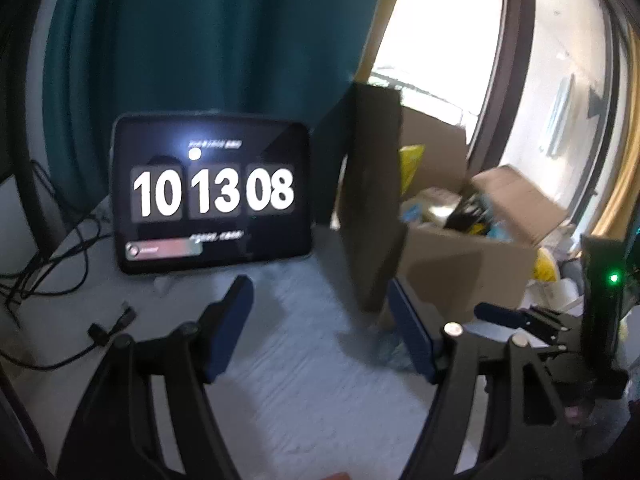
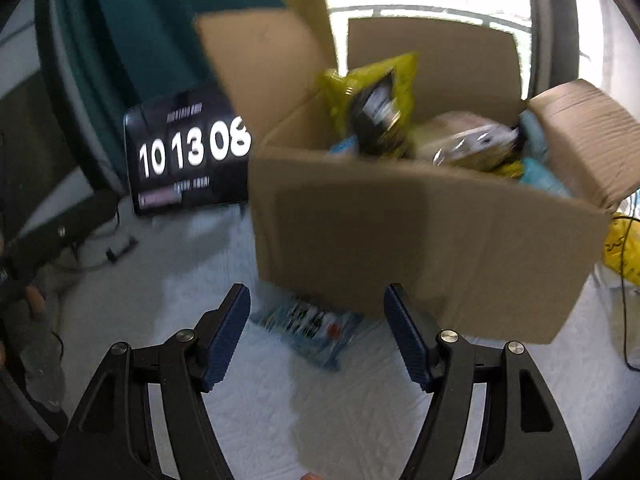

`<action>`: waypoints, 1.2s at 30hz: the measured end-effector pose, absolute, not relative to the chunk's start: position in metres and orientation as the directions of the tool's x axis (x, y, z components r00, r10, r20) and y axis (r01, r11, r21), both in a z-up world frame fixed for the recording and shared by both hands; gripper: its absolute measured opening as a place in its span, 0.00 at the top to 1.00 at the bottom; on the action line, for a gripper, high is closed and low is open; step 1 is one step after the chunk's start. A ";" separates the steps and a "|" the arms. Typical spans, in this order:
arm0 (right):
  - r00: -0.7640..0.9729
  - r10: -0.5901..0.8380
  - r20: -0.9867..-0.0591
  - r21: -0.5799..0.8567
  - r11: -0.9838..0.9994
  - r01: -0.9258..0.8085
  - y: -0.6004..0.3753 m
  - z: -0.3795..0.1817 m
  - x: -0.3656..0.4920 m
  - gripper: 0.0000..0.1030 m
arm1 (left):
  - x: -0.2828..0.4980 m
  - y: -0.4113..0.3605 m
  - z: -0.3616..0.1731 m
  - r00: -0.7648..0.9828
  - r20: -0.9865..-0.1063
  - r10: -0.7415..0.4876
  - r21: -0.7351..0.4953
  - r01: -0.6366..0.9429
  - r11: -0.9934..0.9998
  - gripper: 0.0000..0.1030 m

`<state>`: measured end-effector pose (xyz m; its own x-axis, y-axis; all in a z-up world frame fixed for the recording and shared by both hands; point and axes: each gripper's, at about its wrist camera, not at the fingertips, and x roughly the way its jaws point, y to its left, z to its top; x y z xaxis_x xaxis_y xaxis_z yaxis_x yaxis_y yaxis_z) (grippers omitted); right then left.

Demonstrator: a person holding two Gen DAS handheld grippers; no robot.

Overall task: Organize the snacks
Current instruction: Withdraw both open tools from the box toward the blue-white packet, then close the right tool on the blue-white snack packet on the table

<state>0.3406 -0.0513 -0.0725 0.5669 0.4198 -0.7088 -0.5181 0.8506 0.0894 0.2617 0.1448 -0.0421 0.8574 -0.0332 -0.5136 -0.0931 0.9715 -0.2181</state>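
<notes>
My right gripper (image 2: 318, 334) stands wide with nothing between its blue pads (image 2: 228, 336), and my left gripper (image 1: 322, 328) is just as wide and empty over the white cloth (image 1: 304, 392). Taking the cardboard box (image 2: 400, 248) as my landmark, the nearest loose snack is a light-blue packet (image 2: 310, 326) lying flat on the cloth just in front of the box's near wall, part of it tucked close against the base. I judge that packet to be my step: I should come down with the right pads straddling its free edge, tilt low so one pad slides under, and close only when the foil sits between them, keeping clear of the box wall.

Inside the box, flaps open, a yellow-green bag (image 2: 374, 100) stands upright toward the back, a silvery wrapped pack (image 2: 476, 144) lies beside it, with pale blue packets around them; blur hides the labels. Right of the box a yellow bag (image 2: 624, 248) rests outside. Left of the box a tablet clock (image 2: 188, 156) leans against the teal curtain (image 2: 132, 32).
</notes>
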 end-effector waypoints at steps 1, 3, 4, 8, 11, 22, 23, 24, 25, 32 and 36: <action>0.559 0.419 -0.715 0.080 0.844 -0.531 -0.046 -0.077 0.339 0.30 | 0.262 0.146 -0.047 0.852 -0.522 -0.032 -0.217 -0.096 0.971 0.31; 0.536 0.422 -0.731 0.071 0.828 -0.556 -0.037 -0.086 0.337 0.30 | 0.263 0.148 -0.058 0.842 -0.539 -0.026 -0.213 -0.107 0.971 0.31; 0.527 0.422 -0.738 0.065 0.822 -0.566 -0.033 -0.090 0.338 0.30 | 0.264 0.150 -0.063 0.838 -0.546 -0.021 -0.213 -0.115 0.970 0.31; 0.503 0.411 -0.760 0.034 0.798 -0.602 -0.019 -0.104 0.342 0.30 | 0.267 0.156 -0.074 0.826 -0.563 -0.007 -0.217 -0.139 0.966 0.31; 0.497 0.394 -0.773 0.006 0.788 -0.615 -0.011 -0.112 0.349 0.30 | 0.270 0.158 -0.082 0.815 -0.579 -0.010 -0.222 -0.146 0.964 0.31; 0.514 0.332 -0.791 -0.052 0.801 -0.596 -0.008 -0.142 0.369 0.30 | 0.276 0.161 -0.089 0.798 -0.603 -0.008 -0.234 -0.167 0.958 0.31; 0.508 0.345 -0.789 -0.029 0.805 -0.593 -0.011 -0.141 0.371 0.30 | 0.276 0.161 -0.089 0.797 -0.604 -0.007 -0.232 -0.168 0.958 0.31; 0.501 0.354 -0.790 -0.008 0.811 -0.586 -0.014 -0.140 0.374 0.30 | 0.276 0.161 -0.090 0.796 -0.606 -0.005 -0.229 -0.169 0.959 0.31; 0.499 0.357 -0.789 0.002 0.815 -0.580 -0.016 -0.140 0.376 0.30 | 0.276 0.161 -0.091 0.795 -0.607 -0.003 -0.227 -0.169 0.959 0.31; 0.503 0.367 -0.782 0.008 0.813 -0.582 -0.019 -0.135 0.368 0.47 | 0.276 0.161 -0.093 0.795 -0.606 0.001 -0.226 -0.173 0.959 0.31; 0.503 0.379 -0.777 0.011 0.806 -0.591 -0.022 -0.127 0.356 0.50 | 0.274 0.160 -0.093 0.799 -0.601 0.003 -0.225 -0.172 0.959 0.31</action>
